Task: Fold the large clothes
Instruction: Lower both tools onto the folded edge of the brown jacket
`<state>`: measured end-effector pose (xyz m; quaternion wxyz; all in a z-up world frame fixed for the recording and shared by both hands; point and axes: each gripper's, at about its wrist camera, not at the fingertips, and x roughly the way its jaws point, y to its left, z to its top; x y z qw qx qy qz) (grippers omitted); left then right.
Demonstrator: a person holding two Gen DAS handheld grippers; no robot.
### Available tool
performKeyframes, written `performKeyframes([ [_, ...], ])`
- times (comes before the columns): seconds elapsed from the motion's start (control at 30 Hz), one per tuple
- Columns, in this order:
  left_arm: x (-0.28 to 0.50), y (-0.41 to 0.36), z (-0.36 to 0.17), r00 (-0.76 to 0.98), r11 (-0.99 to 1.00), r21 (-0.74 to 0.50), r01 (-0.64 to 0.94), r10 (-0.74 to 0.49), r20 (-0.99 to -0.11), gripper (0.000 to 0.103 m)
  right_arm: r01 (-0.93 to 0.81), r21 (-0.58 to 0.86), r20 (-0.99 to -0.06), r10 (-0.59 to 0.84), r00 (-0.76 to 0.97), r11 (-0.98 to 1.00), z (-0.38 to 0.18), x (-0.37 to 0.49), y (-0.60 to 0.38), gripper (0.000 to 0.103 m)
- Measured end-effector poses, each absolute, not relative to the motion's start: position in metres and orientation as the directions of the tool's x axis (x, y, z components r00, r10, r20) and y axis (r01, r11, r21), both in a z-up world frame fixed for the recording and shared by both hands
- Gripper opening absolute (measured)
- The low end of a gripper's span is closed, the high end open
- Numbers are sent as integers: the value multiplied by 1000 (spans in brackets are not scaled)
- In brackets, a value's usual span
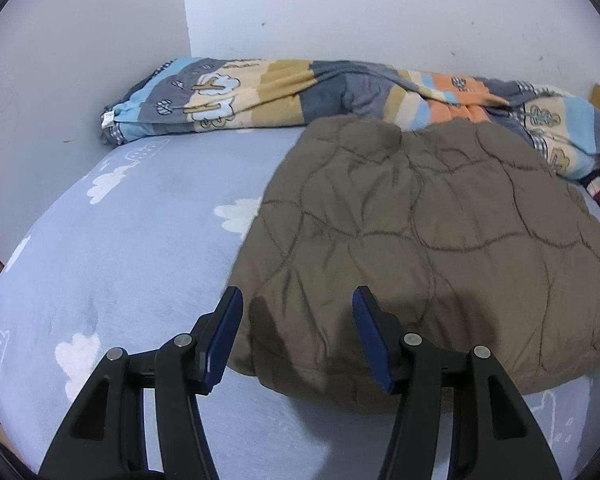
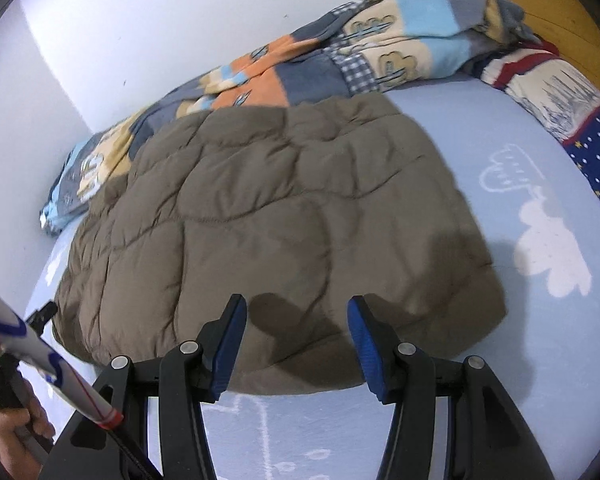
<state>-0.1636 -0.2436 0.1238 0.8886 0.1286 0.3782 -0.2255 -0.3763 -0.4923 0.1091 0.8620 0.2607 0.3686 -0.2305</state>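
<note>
Left wrist view: one brown quilted jacket (image 1: 420, 240) lies folded into a padded block on the light blue cloud-print sheet (image 1: 120, 260). One striped patchwork blanket (image 1: 300, 92) is bunched along the white wall (image 1: 340, 12) behind it, and the jacket's far edge touches it. The left gripper (image 1: 296, 300) hovers just above the jacket's near left corner, pointed forward and slightly down, its two blue-padded fingers (image 1: 224, 336) spread wide with nothing between them. Their shadows fall on the fabric.

Over to the right wrist view: same single jacket (image 2: 280, 208), near edge rounded, sitting mid-bed on the sheet (image 2: 540, 340). One blanket (image 2: 340, 60) runs along the wall behind it, and one pillow (image 2: 572, 120) with stars and red stripes sits at the right, against a wooden headboard (image 2: 560, 12). The right gripper (image 2: 296, 308) is poised over the jacket's near edge, tilted down, fingers (image 2: 364, 344) wide apart and empty. At lower left, the person's hand (image 2: 16, 432) grips the other tool's handle, part of which crosses the corner of the frame.
</note>
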Motion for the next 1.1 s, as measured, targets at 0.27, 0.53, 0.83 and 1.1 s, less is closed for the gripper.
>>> performKeyframes([
  [0.27, -161, -249, 112, 588, 861, 78, 503, -275, -761, 56, 585, 281, -780, -173, 601, 761, 93, -371, -491, 57],
  [0.53, -165, -245, 123, 595, 863, 44, 503, -309, -742, 56, 567, 321, -741, -171, 649, 759, 108, -377, -491, 57],
  [0.83, -177, -261, 119, 579, 828, 60, 557, -335, -743, 56, 494, 283, -722, -156, 674, 822, 110, -361, -467, 57],
  [1.1, -177, -268, 111, 570, 820, 80, 567, -320, -757, 56, 491, 279, -746, -135, 652, 825, 97, -355, -466, 57],
])
